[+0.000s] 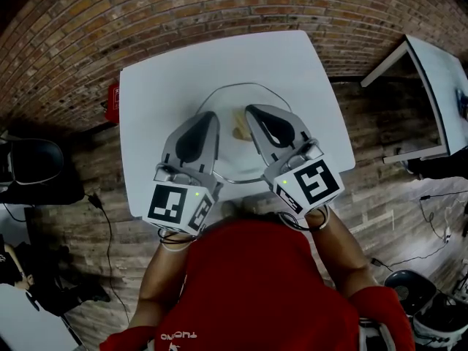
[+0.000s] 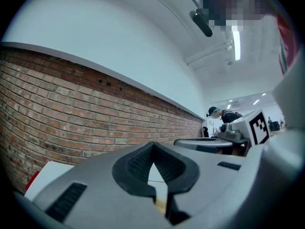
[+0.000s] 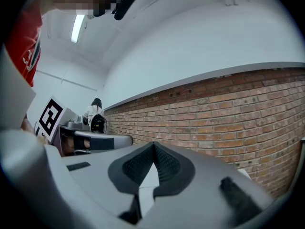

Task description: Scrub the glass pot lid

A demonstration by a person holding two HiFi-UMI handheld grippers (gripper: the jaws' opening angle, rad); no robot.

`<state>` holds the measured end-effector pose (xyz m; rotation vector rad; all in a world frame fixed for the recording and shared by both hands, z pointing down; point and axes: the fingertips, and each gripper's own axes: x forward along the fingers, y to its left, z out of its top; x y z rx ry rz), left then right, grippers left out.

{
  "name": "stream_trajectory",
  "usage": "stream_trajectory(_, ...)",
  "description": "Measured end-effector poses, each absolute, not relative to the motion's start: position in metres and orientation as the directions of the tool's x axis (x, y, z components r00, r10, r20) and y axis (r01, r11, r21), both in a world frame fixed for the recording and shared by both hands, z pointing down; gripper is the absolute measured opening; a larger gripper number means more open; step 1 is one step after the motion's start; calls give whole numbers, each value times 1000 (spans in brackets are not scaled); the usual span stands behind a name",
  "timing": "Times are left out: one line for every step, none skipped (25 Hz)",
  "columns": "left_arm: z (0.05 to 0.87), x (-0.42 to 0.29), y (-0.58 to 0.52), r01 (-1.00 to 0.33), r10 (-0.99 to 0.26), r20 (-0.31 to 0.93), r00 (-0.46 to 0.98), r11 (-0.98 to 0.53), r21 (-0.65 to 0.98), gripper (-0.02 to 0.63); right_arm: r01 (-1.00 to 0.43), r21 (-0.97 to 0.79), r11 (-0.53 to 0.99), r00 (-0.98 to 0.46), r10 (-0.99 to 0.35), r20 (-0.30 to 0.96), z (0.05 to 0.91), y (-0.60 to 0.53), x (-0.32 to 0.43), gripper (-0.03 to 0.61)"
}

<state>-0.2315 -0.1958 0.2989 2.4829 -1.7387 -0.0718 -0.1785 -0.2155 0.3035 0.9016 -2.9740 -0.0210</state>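
Closest to the camera is the person's red shirt, with both forearms reaching out from under it. Each hand holds a gripper, and the marker cubes sit right at the near edge of the bench.

The left gripper has its jaws closed tip to tip with nothing between them. Its own view shows the ribbed pads meeting at the front, with only white bench in the gap behind. Same deal for the right gripper: jaws closed and empty, pads meeting at the tip. Both lie about level, side by side, tips angled slightly toward each other.

The glass pot lid lies flat on the bench, roughly in the middle, right under the two grippers. From the head view they cover its near half, and its far rim curves out past the tips. I honestly can't tell if either gripper is touching the glass. There's a small tan thing between the two tips, over the lid's centre. Could be its knob, can't say for sure.

Past the bench's far edge is a brick wall, with something red down by the bench's left side. Off to the right over the wooden floor stands a second white table.
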Motion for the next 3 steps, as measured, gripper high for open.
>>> stream_trajectory(299,-232,-196,-934,-939,24,343,-338,117,17,-555,23,832,-831,-555,29,304,-216,-179,29)
stream_trajectory(300,-232,-196,-934,-939,25,343,-338,118,17,-554,23,832,-831,-555,30,304,-216,-179,29)
stream_trajectory(300,-232,-196,-934,-939,25,343,-338,118,17,-554,23,832,-832,-554,31,304,-216,-179,29)
